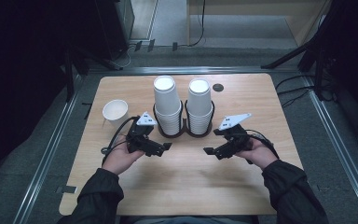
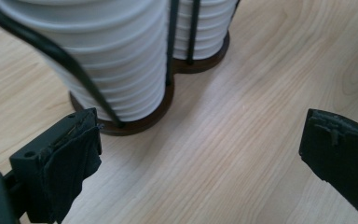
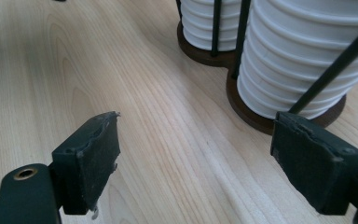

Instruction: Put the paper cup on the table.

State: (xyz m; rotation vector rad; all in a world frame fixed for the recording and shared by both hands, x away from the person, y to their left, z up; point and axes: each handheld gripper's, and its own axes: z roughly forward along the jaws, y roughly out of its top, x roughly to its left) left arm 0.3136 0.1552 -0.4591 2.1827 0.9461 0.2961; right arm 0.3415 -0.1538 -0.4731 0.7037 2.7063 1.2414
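Observation:
Two tall stacks of white paper cups, a left stack and a right stack, stand in a dark wire holder at the table's middle. A single white cup stands upright at the left. My left gripper hovers open just in front of the left stack, jaws wide apart and empty. My right gripper is open too, in front of the right stack, pointing left, nothing between its jaws. The holder's brown base lies close ahead of each gripper.
The wooden table has bare surface between and in front of my hands. A small dark round cap sits behind the right stack. Metal rails run along both table sides; stands and cables lie on the floor beyond.

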